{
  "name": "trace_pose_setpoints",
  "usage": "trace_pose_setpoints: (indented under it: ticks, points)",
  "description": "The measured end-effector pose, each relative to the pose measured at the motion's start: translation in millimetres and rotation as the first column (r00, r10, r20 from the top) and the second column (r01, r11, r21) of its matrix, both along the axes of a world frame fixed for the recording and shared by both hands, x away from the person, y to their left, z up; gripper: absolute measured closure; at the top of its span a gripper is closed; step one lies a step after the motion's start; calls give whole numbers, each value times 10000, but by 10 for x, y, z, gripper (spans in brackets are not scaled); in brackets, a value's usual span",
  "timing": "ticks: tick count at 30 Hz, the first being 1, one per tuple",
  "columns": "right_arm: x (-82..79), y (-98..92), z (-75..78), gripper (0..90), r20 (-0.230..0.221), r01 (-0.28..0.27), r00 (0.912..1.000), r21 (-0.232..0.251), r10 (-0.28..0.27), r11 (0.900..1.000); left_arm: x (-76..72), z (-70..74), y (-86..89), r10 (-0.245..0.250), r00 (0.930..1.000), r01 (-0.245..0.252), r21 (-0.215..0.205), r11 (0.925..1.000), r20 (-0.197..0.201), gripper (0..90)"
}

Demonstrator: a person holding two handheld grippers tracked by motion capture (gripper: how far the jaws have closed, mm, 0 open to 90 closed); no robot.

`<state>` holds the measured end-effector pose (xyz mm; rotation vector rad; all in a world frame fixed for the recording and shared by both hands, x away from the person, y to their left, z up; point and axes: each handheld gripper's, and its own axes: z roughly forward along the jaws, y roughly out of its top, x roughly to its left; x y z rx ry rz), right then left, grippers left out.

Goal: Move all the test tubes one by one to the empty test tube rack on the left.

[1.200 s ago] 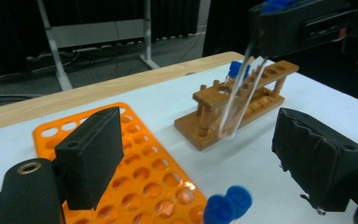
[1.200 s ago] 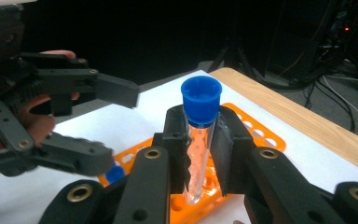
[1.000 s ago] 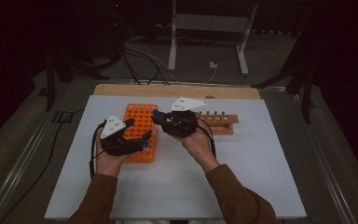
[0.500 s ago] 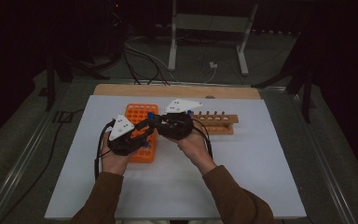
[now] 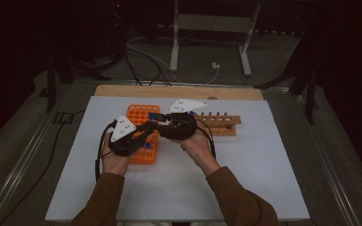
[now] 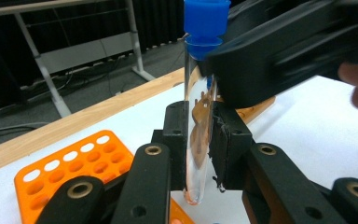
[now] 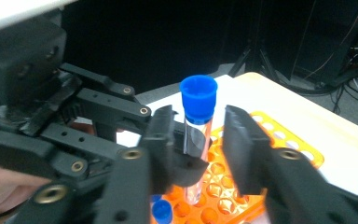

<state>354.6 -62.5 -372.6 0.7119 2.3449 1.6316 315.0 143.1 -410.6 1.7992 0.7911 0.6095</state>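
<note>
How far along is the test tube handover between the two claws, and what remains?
Done: the left claw has closed on the test tube, pads pressing its glass body. In hand: the right claw has just been opening; its jaws stand apart beside the tube below the blue cap. Left: withdrawing the right claw and seating the tube, probably in the orange rack, which already holds blue-capped tubes, or the wooden rack.

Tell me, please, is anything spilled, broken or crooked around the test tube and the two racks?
Nothing stands out. The test tube stands upright with its blue cap on, clamped in the left claw; the right claw has just been opening around it. The orange rack and the wooden rack lie flat on the white table.
</note>
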Motion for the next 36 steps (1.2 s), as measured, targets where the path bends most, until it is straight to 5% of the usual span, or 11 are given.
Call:
trace_pose_setpoints:
  ticks: [7, 13, 23, 31, 36]
  points:
    - [38, -156, 4, 281, -42, 522, 9986, 133, -522, 9985, 38, 6, 89, 356, 9993, -359, -184, 9992, -152, 780]
    - [84, -296, -89, 150, -302, 907, 9954, -249, -914, 9956, 32, 21, 213, 665, 9976, -671, -254, 9974, -212, 780]
    - [81, -621, -258, 23, -515, 1535, 9866, -337, -1551, 9876, -14, -84, 452, 1028, 9932, -1053, -450, 9934, -552, 780]
    - [64, -898, -300, 0, -277, 2073, 9777, -378, -2084, 9775, -99, -188, 600, 1175, 9901, -1239, -850, 9886, -773, 779]
    - [42, -1030, -309, 0, -278, 2196, 9751, -187, -2201, 9754, -157, -269, 629, 1186, 9891, -1252, -732, 9894, -876, 779]
